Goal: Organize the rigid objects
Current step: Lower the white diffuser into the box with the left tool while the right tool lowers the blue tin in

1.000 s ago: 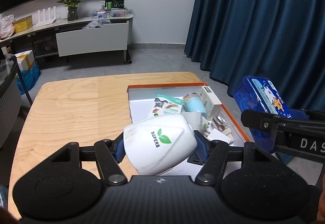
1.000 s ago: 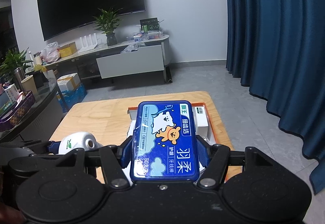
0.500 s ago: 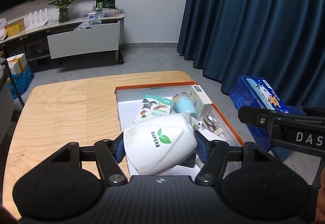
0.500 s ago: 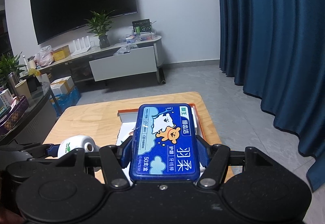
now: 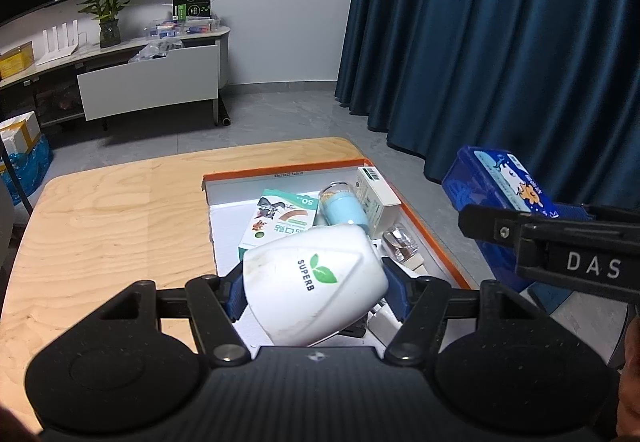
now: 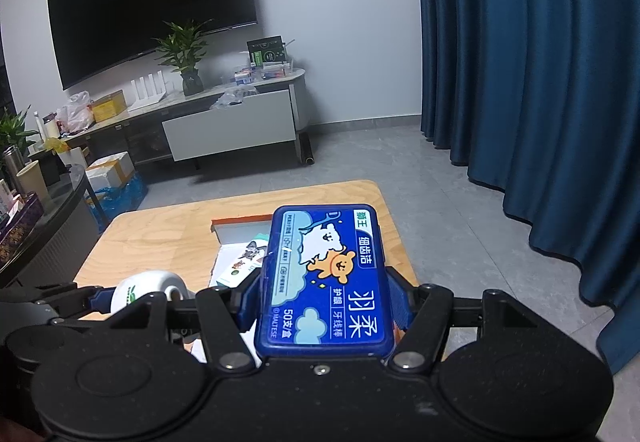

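Note:
My left gripper (image 5: 314, 284) is shut on a white SUPERB bottle (image 5: 316, 282), held above the near end of an orange-rimmed box (image 5: 280, 170) on the wooden table (image 5: 100, 209). My right gripper (image 6: 325, 294) is shut on a blue floss-pick case (image 6: 326, 282), held above the box's right side; the case also shows in the left wrist view (image 5: 500, 185). The white bottle shows at lower left in the right wrist view (image 6: 148, 288).
The box holds a green-and-white packet (image 5: 280, 222), a light blue jar (image 5: 344, 205), a white carton (image 5: 376, 193) and a small shiny item (image 5: 400, 240). Blue curtains (image 5: 500, 41) hang to the right. A TV cabinet (image 6: 224, 121) stands by the far wall.
Both grippers have risen and drawn back a little with their objects; the table and box look smaller and farther in the right wrist view. Grips are unchanged.

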`<action>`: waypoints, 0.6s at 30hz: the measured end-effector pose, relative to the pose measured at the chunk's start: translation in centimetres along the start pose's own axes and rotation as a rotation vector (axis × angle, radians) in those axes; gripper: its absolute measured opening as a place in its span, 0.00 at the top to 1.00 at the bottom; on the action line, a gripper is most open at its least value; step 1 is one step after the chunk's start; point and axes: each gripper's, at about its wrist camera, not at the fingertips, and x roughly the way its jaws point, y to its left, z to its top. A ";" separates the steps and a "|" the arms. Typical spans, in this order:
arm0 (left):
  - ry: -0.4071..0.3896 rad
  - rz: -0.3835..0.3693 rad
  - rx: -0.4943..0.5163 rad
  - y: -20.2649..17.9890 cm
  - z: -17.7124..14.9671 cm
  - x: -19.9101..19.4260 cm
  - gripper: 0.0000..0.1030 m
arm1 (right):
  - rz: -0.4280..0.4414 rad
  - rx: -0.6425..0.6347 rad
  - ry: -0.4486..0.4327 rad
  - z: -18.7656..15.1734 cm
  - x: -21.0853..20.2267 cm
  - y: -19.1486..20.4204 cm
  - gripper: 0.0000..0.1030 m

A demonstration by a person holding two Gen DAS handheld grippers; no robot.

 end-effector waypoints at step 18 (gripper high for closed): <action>0.004 0.013 -0.017 0.5 1.0 1.3 0.36 | 0.008 -0.002 0.022 -0.1 1.3 0.1 0.28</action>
